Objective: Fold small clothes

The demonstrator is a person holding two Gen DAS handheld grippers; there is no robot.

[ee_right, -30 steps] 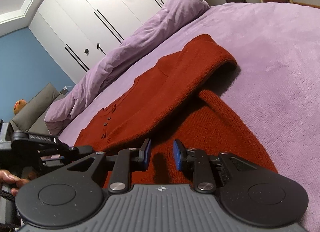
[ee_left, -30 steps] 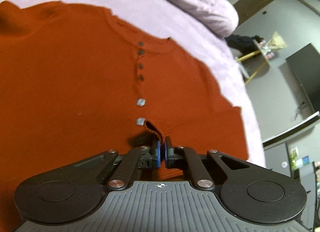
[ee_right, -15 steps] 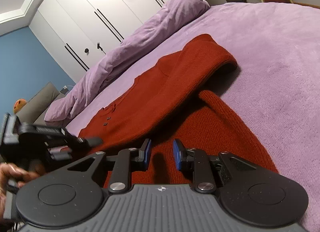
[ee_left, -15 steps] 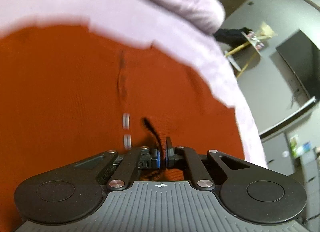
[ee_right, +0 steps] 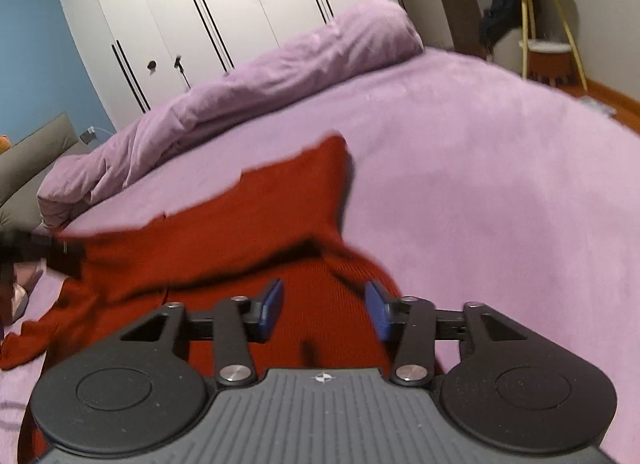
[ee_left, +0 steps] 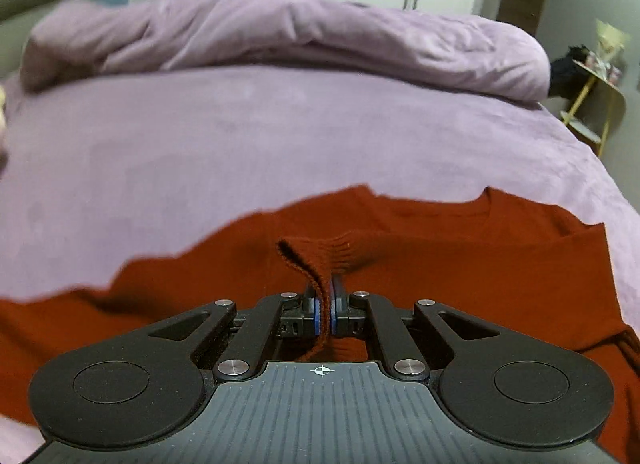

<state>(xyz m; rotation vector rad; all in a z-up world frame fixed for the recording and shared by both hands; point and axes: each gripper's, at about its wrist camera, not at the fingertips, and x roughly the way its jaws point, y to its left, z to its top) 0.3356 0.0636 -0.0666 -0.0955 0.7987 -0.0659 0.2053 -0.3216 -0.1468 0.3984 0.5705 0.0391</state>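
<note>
A rust-red knitted cardigan (ee_left: 460, 248) lies spread on the purple bedspread (ee_left: 248, 136). My left gripper (ee_left: 325, 306) is shut on the cardigan's ribbed hem, which folds up out of the pads. In the right wrist view the same cardigan (ee_right: 240, 232) is lifted and folding over at its left side, where the left gripper shows as a dark blur (ee_right: 44, 252). My right gripper (ee_right: 324, 310) hovers over the red knit with its jaws opening; the blue pads stand apart and press on nothing.
A rolled purple duvet (ee_left: 280, 36) runs along the far side of the bed, before white wardrobe doors (ee_right: 224, 12). A side table with yellow legs (ee_right: 548, 24) stands at the right beyond the bed. A grey cushion (ee_right: 32, 160) sits at far left.
The left gripper has lifted and swung with the hem, so its view now faces the duvet instead of the buttons. The right gripper rose and its jaws widened.
</note>
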